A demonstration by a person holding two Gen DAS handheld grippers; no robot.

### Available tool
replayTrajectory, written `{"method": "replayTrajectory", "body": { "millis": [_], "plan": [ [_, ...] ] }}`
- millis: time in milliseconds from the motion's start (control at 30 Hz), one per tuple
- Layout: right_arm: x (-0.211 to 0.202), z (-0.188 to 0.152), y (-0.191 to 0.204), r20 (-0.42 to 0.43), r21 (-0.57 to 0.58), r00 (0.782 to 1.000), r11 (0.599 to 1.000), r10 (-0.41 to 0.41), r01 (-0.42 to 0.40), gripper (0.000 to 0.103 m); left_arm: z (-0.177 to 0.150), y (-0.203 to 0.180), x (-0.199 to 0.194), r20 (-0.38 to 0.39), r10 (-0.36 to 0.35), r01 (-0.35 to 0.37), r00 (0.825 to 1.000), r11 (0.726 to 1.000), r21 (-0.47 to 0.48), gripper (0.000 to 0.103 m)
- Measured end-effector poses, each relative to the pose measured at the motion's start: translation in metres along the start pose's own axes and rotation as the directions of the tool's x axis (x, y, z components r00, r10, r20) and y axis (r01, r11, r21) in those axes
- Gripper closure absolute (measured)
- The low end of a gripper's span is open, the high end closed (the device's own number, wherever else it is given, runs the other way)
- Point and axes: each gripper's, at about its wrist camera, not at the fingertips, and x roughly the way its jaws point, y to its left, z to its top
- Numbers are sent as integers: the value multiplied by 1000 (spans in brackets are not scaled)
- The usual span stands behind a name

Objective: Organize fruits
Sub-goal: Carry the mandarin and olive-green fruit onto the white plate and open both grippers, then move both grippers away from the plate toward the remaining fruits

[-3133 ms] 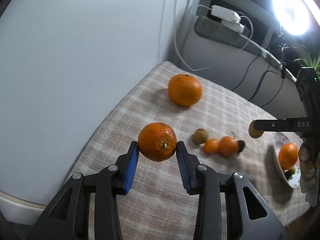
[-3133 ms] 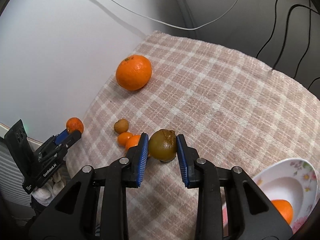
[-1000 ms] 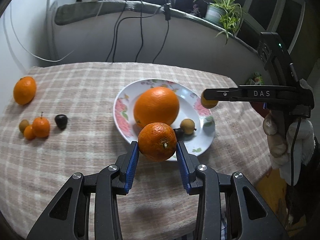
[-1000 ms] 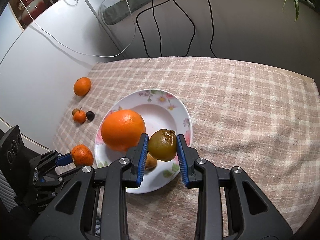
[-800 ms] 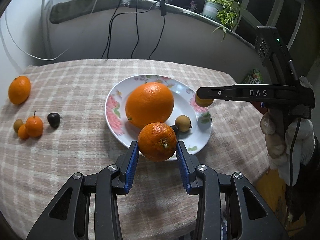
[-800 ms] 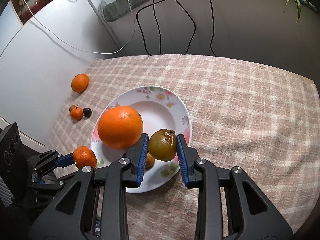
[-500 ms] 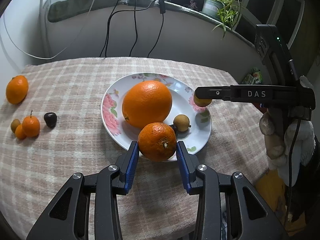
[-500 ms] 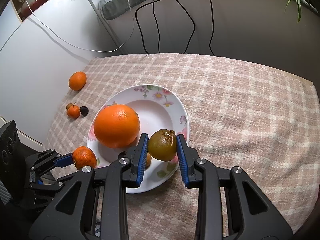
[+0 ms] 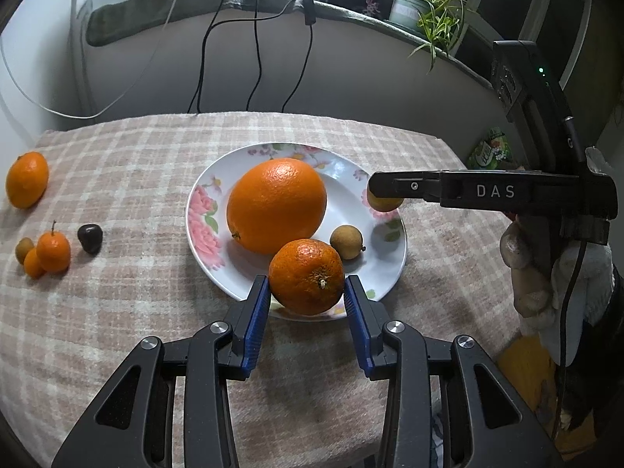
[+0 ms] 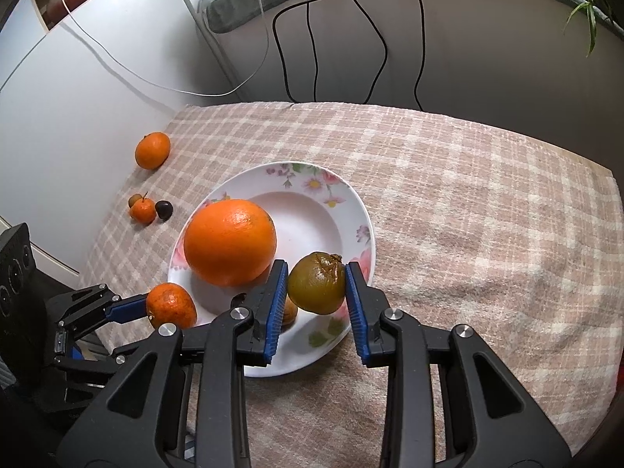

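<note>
Plate [image 10: 353, 210] sits mid-cloth w/ bare checked tablecloth [image 10: 487, 202] free at 3 o'clock; wall close at 9. Big orange [image 10: 230, 241] fills plate's left, longan [image 9: 346, 241] beside it — tight. Left gripper [image 9: 307, 304] clamped on mandarin [image 9: 307, 277], at plate's 6 o'clock rim. Right gripper [image 10: 316, 302] clamped on wrinkled greenish-brown fruit [image 10: 318, 286], over plate's right edge.

Both hands swung off the far-left fruit cluster and over to the floral plate [image 9: 202, 210]. The left gripper [image 9: 306, 304] carried its mandarin [image 9: 307, 281] to the plate's near rim, while the right gripper [image 10: 316, 300] brought the greenish-brown fruit [image 10: 316, 288] above the plate's right edge, closing in over the last second.
</note>
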Motion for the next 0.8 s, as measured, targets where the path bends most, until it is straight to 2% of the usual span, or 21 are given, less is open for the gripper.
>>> {"method": "replayTrajectory", "body": {
  "millis": [100, 167, 300, 333, 367, 433, 800],
  "plan": [
    [-1, 0, 1, 6, -3, 1000, 1000, 0, 0, 59, 0, 0, 0, 1, 0, 0, 1000, 1000, 3, 61],
    [-4, 0, 1, 21, -7, 1000, 1000, -1, 2, 47, 0, 0, -1, 9, -4, 4, 1000, 1000, 6, 53],
    [-10, 2, 4, 42, -20, 999, 1000, 7, -7, 45, 1, -1, -5, 28, 0, -1, 1000, 1000, 10, 41],
    [-11, 2, 4, 47, -24, 999, 1000, 13, -12, 42, 1, 0, -6, 29, 0, -1, 1000, 1000, 9, 40],
    [-12, 2, 5, 50, -25, 999, 1000, 17, -15, 34, 1, 0, -6, 29, 1, -1, 1000, 1000, 8, 37],
    [-15, 2, 7, 69, -29, 997, 999, 22, -20, 28, 1, 1, -7, 31, 2, -2, 1000, 1000, 4, 36],
    [-22, 2, 25, 102, -97, 995, 995, 9, 1, 24, 1, 4, -12, 38, 16, -16, 999, 1000, -4, 35]
  ]
}}
